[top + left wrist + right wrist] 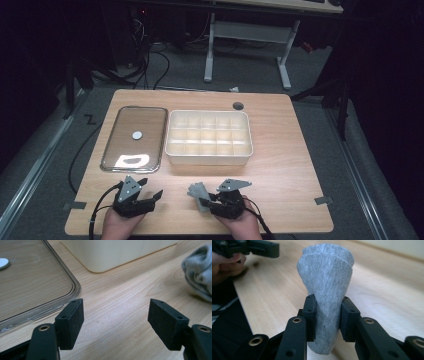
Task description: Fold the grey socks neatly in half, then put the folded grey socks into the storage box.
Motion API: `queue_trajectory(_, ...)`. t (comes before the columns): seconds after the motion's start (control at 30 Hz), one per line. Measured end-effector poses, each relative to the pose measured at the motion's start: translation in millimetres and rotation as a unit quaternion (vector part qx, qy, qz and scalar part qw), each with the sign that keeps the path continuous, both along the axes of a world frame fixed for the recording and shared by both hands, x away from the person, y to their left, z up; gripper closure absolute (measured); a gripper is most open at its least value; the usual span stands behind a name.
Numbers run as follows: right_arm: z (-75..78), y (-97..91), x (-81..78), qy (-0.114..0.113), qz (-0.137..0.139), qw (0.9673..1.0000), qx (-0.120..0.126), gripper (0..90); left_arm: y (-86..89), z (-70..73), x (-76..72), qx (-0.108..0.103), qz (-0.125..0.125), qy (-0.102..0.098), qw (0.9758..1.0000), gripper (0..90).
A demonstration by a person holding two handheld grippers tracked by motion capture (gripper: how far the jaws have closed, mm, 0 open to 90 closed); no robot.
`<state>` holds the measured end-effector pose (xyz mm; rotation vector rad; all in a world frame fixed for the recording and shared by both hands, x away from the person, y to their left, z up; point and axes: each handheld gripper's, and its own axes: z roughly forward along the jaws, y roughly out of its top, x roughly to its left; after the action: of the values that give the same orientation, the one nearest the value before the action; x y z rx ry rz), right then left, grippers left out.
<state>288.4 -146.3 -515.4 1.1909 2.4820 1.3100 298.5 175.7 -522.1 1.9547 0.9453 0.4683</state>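
Right gripper [328, 315] has its jaws pinched narrow on a grey sock [325, 287], the fabric squeezed between the pads and bulging out above and below them; in the high view that sock [198, 194] sits at the near edge of the bench [290, 165], just left of the right gripper [212, 202]. Left gripper [116, 322] has its jaws spread wide with nothing between them, only bare wood showing in the gap, and the sock [198, 272] lies off to its right. From above, the left gripper [152, 195] sits low at the near left, close to the corner of a clear lid [112, 160] lying flat on the bench, a small white disc [137, 134] at its middle. Just beside the lid stands a cream divided box [210, 159], its compartments looking empty from above.
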Motion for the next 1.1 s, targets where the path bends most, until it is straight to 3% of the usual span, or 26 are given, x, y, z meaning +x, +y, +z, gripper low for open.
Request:
queue_trajectory(0.3, 6.0, -32.7, 2.3, -0.025, -0.063, 0.9976, -0.014, 70.7, -0.6, -0.3, 1.9, -0.01, 0.0, 0.001, 0.9999, 28.7)
queue_trajectory(0.43, 8.2, -42.4, 1.5, -0.044, -0.081, 0.9947, -0.047, 70.6, -3.2, -0.8, 2.9, -0.013, -0.004, 0.0, 0.9999, 28.4)
queue_trajectory(0.53, 9.4, -47.0, -1.8, -0.063, -0.088, 0.9901, -0.09, 70.6, -3.8, -1.5, 4.7, -0.013, -0.009, 0.002, 0.9999, 28.4)
queue_trajectory(0.6, 8.6, -51.7, -3.4, -0.061, -0.096, 0.9869, -0.114, 70.6, -4.3, -2.2, 5.5, -0.014, -0.01, 0.005, 0.9998, 28.4)
queue_trajectory(0.8, 14.2, -65.0, -6.0, -0.045, -0.095, 0.9837, -0.146, 70.6, -4.5, 0.2, 5.0, -0.014, -0.015, -0.001, 0.9998, 29.8)
queue_trajectory(1.1, 39.1, -89.8, 1.3, -0.01, -0.106, 0.9818, -0.157, 70.5, -3.2, 1.1, 4.2, -0.012, -0.02, -0.006, 0.9997, 29.8)
